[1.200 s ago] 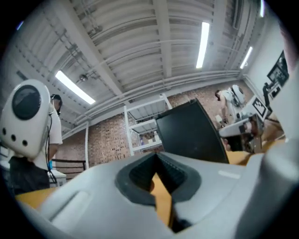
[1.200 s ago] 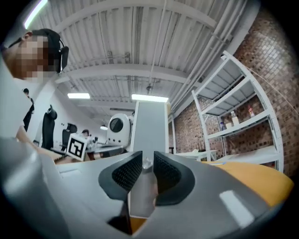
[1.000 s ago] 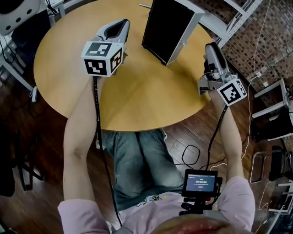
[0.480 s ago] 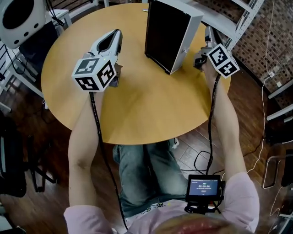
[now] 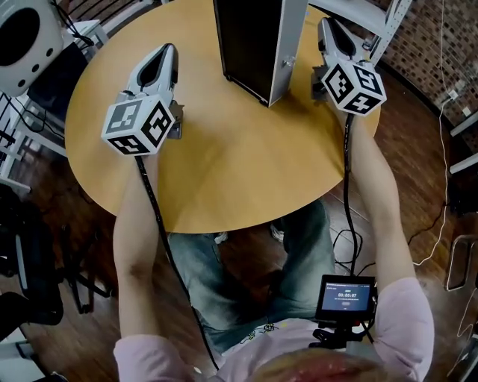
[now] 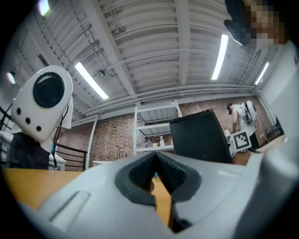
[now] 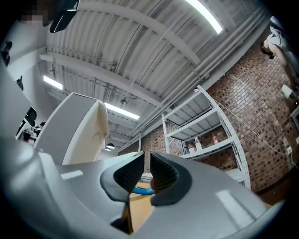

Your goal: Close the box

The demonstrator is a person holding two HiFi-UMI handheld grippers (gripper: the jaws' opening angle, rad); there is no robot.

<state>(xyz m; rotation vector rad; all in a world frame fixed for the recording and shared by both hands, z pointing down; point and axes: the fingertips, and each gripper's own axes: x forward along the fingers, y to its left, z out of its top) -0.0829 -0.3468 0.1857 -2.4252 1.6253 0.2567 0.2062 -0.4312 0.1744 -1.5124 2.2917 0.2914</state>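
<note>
The box point(image 5: 254, 45) stands upright at the far side of the round wooden table point(image 5: 231, 171), its dark face toward me and its side grey-white. My left gripper point(image 5: 166, 51) lies on the table left of the box, shut with nothing in it. From the left gripper view point(image 6: 156, 158) the box's dark panel point(image 6: 201, 140) is off to the right. My right gripper point(image 5: 326, 24) is close beside the box's right side. Its jaws point(image 7: 147, 161) are closing, a thin gap left and nothing between them. A grey wall and cream flap of the box point(image 7: 79, 130) rise to its left.
A white round device point(image 5: 22, 33) stands beyond the table at the far left. White metal shelving point(image 5: 381, 15) against a brick wall is behind the box on the right. A small screen point(image 5: 345, 296) hangs at my chest. Something blue point(image 7: 140, 190) lies on the table ahead of the right gripper.
My right gripper has moved from the table's right edge forward to the box's right side. The left gripper has shifted a little to the left. The box now stands more upright in view.
</note>
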